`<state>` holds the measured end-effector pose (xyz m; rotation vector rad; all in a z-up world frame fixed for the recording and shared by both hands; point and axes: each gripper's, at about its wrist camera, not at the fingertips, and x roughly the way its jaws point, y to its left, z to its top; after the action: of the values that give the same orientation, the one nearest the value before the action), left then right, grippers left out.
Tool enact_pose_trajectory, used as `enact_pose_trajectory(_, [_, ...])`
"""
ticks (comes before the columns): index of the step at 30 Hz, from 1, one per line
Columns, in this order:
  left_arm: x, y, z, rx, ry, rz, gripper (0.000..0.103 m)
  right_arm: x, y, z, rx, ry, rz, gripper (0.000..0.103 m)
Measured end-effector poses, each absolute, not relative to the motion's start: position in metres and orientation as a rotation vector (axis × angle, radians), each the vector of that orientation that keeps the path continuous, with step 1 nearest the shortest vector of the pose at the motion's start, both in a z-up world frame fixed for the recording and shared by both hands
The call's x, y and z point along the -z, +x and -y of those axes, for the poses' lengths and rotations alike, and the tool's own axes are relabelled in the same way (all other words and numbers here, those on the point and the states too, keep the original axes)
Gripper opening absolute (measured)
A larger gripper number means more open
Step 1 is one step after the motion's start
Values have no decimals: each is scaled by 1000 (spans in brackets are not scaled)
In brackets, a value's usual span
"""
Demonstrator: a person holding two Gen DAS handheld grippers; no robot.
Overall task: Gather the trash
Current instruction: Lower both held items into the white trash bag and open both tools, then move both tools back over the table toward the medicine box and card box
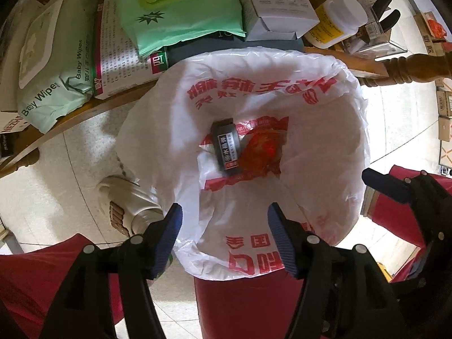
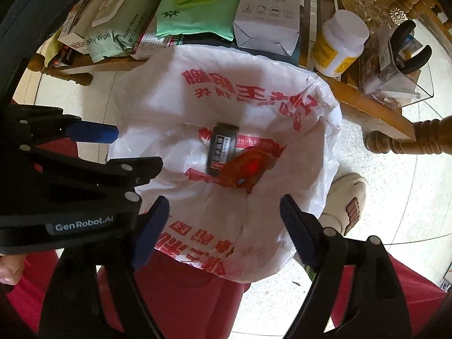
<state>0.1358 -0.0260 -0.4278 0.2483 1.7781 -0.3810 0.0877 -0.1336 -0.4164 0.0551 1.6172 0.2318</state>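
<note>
My left gripper [image 1: 224,236] has its fingers spread, holding nothing, above the rim of the white plastic bag with red print [image 1: 325,130] | my right gripper [image 2: 224,233] is also spread and empty | the dark rectangular wrapper [image 1: 226,147] and the red-orange crumpled wrapper [image 1: 262,149] lie touching at the bag's bottom | wooden table [image 1: 353,62] just behind the bag.

Pale speckled tile floor [image 1: 84,152], brightly lit at right; low turned-leg wooden table [image 2: 375,113] crowded with packets; brown cardboard boxes [image 1: 443,104] stacked beyond.
</note>
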Motion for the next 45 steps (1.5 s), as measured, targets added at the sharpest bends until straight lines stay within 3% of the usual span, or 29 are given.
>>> enact_pose_trajectory(12, [412, 130, 24, 369, 263, -1756, 76, 406, 87, 131, -238, 44, -1601, 79])
enact_pose_trajectory(17, [384, 118, 10, 355, 264, -1724, 86, 378, 74, 131, -253, 47, -1562, 80])
enact_pose_trajectory(22, [337, 88, -13, 377, 232, -1670, 89, 327, 49, 144, -269, 101, -1491, 85])
enact_pose_trajectory(29, [228, 63, -33, 489, 253, -1509, 89, 212, 24, 170, -273, 94, -1313, 86])
enact_pose_trajectory(37, [40, 96, -24, 612, 468, -1118, 95, 46, 33, 190, -319, 5, -1019, 96])
enact_pose_trajectory(45, [-72, 117, -1, 818, 618, -923, 95, -40, 49, 200, -373, -3, -904, 96])
